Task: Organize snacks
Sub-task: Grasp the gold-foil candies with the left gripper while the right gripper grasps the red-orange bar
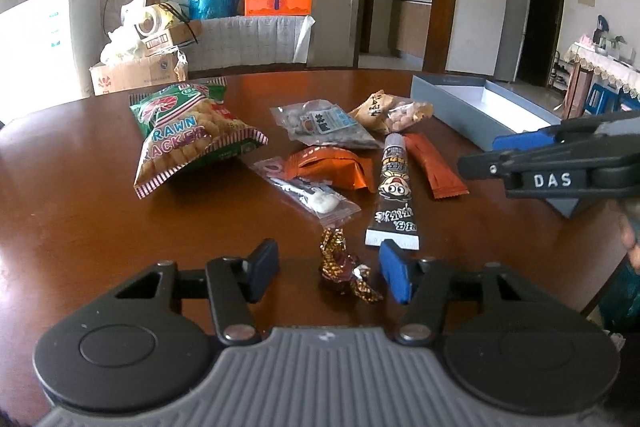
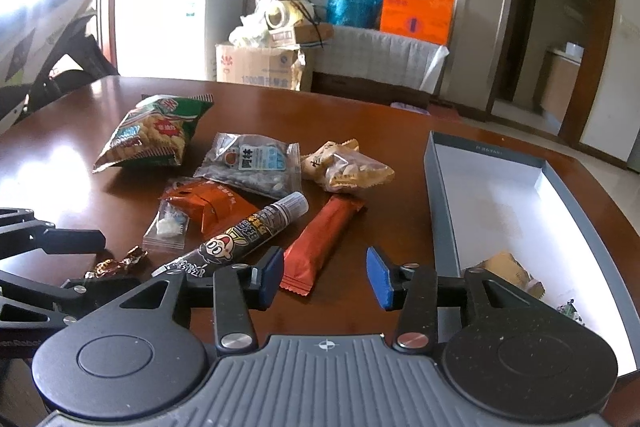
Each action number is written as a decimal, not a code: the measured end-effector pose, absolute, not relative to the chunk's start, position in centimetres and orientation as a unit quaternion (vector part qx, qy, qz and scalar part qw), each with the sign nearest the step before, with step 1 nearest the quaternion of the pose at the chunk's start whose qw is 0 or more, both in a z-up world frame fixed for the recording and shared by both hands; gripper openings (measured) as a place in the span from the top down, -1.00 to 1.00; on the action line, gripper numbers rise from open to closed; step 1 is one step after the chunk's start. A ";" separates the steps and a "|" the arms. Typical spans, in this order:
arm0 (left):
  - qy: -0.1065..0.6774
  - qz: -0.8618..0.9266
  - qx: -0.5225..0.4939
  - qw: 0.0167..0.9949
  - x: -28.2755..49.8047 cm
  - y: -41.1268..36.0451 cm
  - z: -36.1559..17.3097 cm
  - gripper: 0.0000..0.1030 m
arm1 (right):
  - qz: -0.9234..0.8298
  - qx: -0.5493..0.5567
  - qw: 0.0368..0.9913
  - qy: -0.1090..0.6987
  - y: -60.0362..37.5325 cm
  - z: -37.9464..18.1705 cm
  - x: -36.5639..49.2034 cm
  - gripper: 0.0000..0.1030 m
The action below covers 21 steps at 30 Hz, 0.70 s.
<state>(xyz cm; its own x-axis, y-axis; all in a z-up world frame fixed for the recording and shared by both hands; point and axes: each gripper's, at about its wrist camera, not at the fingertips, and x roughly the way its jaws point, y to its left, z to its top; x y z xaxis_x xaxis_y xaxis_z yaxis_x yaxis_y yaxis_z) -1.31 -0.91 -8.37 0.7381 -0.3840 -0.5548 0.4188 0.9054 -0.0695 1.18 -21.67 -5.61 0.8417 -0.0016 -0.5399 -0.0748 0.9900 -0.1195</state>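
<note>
The left gripper (image 1: 329, 270) is low over the brown table (image 1: 80, 219), its jaws apart on either side of a foil-wrapped candy (image 1: 346, 273) that lies on the wood; the blue pads (image 1: 394, 277) stand clear of the wrapper and do not press on it. The right gripper (image 2: 325, 273) hangs over the table edge with its jaws released and nothing between them; the near end of an orange-red snack bar (image 2: 320, 247) lies just ahead of its left pad. Beside that bar lies a black tube (image 2: 240, 239) with a cartoon face, and beyond it an orange packet (image 2: 216, 207), a small clear packet (image 2: 168, 227), a grey bag of seeds (image 2: 252, 165), a clear bag of nuts (image 2: 348, 167) and a green bag of prawn crackers (image 2: 156, 133). A grey box (image 2: 442, 203) with a white floor stands open to the right of the pile; a tan packet (image 2: 516, 273) already lies inside, near its close end.
</note>
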 end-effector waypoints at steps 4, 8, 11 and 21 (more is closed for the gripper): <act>0.289 -0.217 0.031 0.932 -1.3 -1.1 -8.5 -0.10 | 0.011 -0.071 0.957 0.280 -21.6 -6.0 1.7 0.05; 0.288 -0.222 0.031 0.931 -1.4 -1.4 -8.7 0.08 | 0.002 -0.059 0.957 0.284 -21.7 -6.6 2.7 0.05; 0.288 -0.223 0.027 0.931 -1.4 -1.3 -8.7 0.11 | 0.001 -0.041 0.958 0.284 -21.8 -6.8 3.2 0.05; 0.288 -0.227 0.028 0.930 -1.1 -1.3 -8.9 0.11 | 0.000 -0.054 0.954 0.294 -20.4 -8.0 5.0 -0.07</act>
